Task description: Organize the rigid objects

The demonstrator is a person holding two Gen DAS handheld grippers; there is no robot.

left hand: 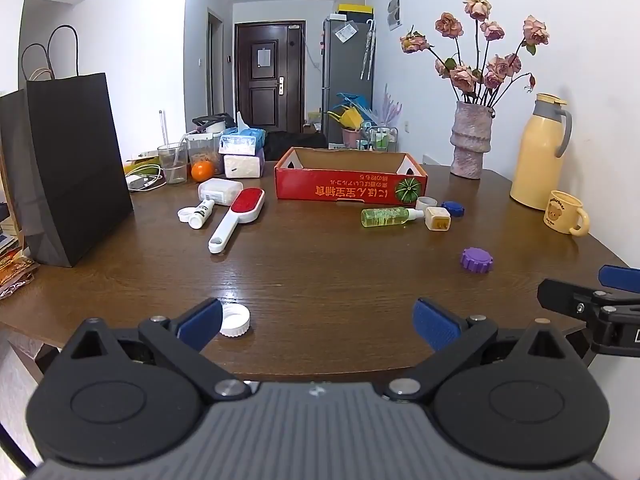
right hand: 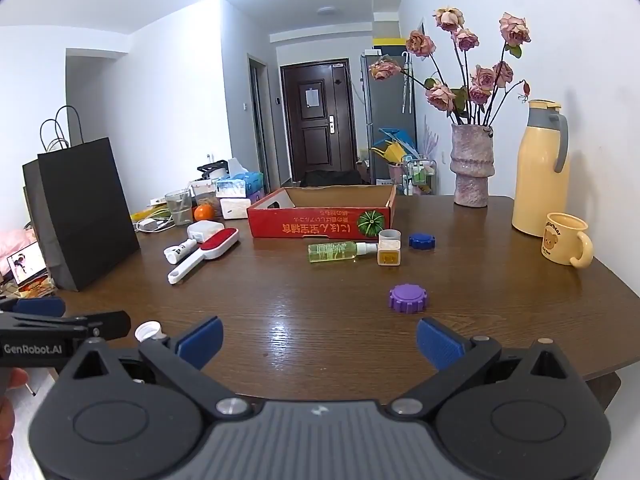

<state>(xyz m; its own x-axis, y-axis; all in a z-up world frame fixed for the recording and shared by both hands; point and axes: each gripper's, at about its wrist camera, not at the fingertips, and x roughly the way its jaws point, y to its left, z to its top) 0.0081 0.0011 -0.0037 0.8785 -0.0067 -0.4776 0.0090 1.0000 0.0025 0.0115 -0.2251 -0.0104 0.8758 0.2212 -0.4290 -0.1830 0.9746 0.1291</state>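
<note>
Claws both spread, empty: left claw [left hand: 318, 324], right claw [right hand: 320, 344]. White cap [left hand: 235, 321] touches left claw's left finger, lower left of frame. Purple cap [right hand: 409, 298] ahead-right of right claw. Red box [left hand: 348, 184] at worktop [left hand: 320, 264] centre.

Bare counter [left hand: 320, 272] lies open ahead up to the red box [left hand: 348, 184]. A purple cap [left hand: 476, 259] sits right; a black bag [left hand: 68, 168] walls the left.

left gripper [left hand: 318, 322]: jaws wide, empty | right gripper [right hand: 320, 342]: jaws wide, empty
</note>
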